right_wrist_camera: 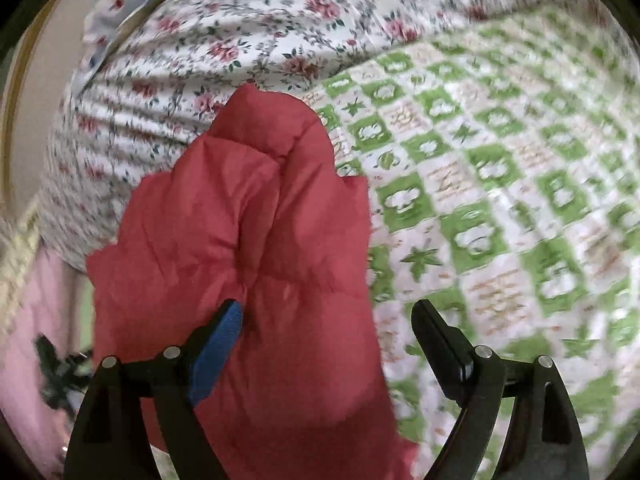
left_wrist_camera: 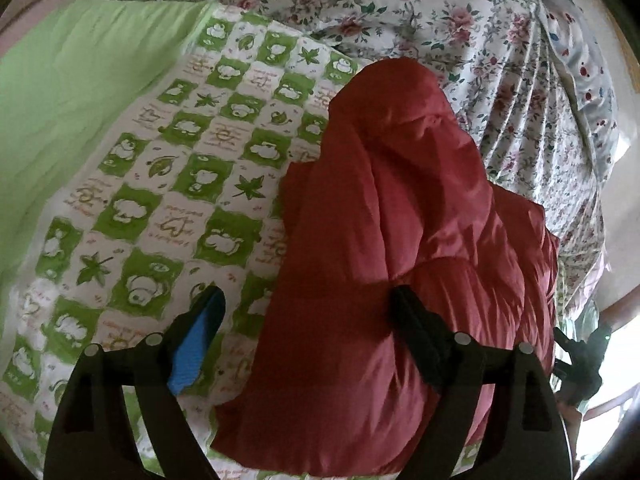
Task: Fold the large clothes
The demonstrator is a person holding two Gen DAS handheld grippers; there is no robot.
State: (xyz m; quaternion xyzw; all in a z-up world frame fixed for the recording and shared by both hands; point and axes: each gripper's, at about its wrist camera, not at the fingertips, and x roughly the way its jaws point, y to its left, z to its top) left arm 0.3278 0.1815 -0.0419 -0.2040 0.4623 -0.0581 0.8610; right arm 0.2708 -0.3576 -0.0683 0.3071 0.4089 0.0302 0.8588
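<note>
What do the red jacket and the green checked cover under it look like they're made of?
Red jacket: probably a smooth, faintly shiny synthetic shell with padding, judging by its sheen and puffy stitched sections. Green checked cover: likely matte printed cotton or similar woven cloth; it lies flat without shine. Neither is certain from looks alone.

green-checked sheet [left_wrist_camera: 168, 184] | floral quilt [left_wrist_camera: 460, 32] behind | plain green cloth [left_wrist_camera: 68, 92]

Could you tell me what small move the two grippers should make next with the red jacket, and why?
Probably lower both and close on the near hem. The left gripper and right gripper are both open, holding nothing, over the near end of the red jacket, which lies bunched and puffy on the green checked quilt, so it seems to need another fold or flattening.
</note>
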